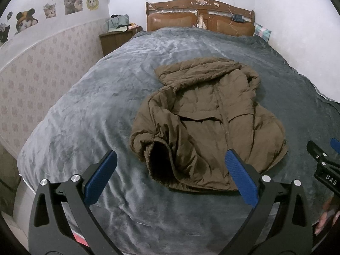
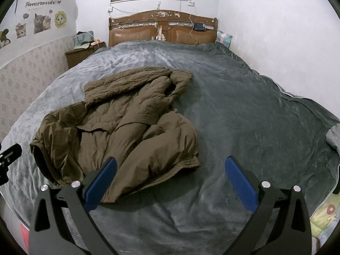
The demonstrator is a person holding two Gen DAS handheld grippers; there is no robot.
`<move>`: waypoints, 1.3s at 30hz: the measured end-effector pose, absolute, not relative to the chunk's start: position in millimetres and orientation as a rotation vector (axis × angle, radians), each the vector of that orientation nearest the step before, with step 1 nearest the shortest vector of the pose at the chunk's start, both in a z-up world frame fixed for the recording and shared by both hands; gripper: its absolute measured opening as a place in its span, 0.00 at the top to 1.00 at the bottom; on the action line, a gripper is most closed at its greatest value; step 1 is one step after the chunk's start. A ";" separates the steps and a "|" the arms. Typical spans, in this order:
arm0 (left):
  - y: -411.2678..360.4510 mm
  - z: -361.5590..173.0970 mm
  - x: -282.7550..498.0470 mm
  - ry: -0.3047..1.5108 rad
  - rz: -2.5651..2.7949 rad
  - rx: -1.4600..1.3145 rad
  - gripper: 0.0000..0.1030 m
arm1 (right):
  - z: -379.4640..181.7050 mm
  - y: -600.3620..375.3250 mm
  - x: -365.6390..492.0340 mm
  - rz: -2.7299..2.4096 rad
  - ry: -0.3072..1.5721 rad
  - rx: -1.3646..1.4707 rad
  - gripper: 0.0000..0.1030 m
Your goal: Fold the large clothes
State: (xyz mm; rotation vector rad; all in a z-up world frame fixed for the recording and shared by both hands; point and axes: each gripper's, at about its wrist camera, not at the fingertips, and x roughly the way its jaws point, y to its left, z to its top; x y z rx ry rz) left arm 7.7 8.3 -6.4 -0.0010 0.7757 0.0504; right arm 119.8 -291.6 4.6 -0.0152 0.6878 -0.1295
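While both tools hover above the bed's near end, a brown hooded puffer jacket (image 1: 204, 125) lies rumpled near the middle of the grey plush blanket (image 1: 85, 110), hood toward the wooden headboard (image 1: 199, 19). Left gripper (image 1: 170, 180) and right gripper (image 2: 170, 182) each hold their jaws wide apart, gripping nothing (neither touches the cloth). No neat fold shows; judging by the bunched sleeves and hem, smoothing and every fold remain.

Home bedroom: blanket-covered bed (image 1: 85, 106), wooden headboard (image 1: 199, 19), cat wall stickers (image 1: 70, 4).
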 end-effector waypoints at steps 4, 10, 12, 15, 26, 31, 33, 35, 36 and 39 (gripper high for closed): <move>8.7 -7.5 7.6 0.777 0.052 0.002 0.03 | 5.1 -291.8 119.3 -0.129 0.686 -0.016 0.02; 11.1 -10.0 9.9 0.785 0.052 -0.008 0.03 | 3.8 -289.4 120.6 -0.122 0.683 -0.019 0.02; 11.1 -10.0 10.2 0.784 0.047 -0.008 0.03 | 3.1 -286.7 121.3 -0.119 0.684 -0.023 0.02; 13.4 -12.0 11.6 0.788 0.024 -0.025 0.03 | 1.7 -283.2 122.0 -0.119 0.687 -0.039 0.02; 24.2 -29.6 22.7 0.822 0.025 -0.034 0.03 | -6.3 -279.0 122.3 -0.109 0.659 -0.073 0.02; 29.3 -41.6 35.2 0.831 0.049 -0.014 0.03 | -18.2 -286.5 129.0 -0.060 0.687 -0.014 0.02; 33.0 -47.2 44.4 0.839 0.058 -0.016 0.03 | -25.7 -291.3 135.0 -0.078 0.706 -0.018 0.02; 37.8 -54.7 57.3 0.859 0.076 -0.017 0.03 | -32.5 -298.3 141.8 -0.104 0.724 -0.025 0.02; 39.4 -58.4 63.0 0.870 0.074 -0.019 0.03 | -36.0 -302.2 145.7 -0.112 0.732 -0.025 0.02; 42.4 -74.3 83.0 0.911 0.074 -0.006 0.03 | -49.4 -315.6 158.1 -0.145 0.771 -0.030 0.02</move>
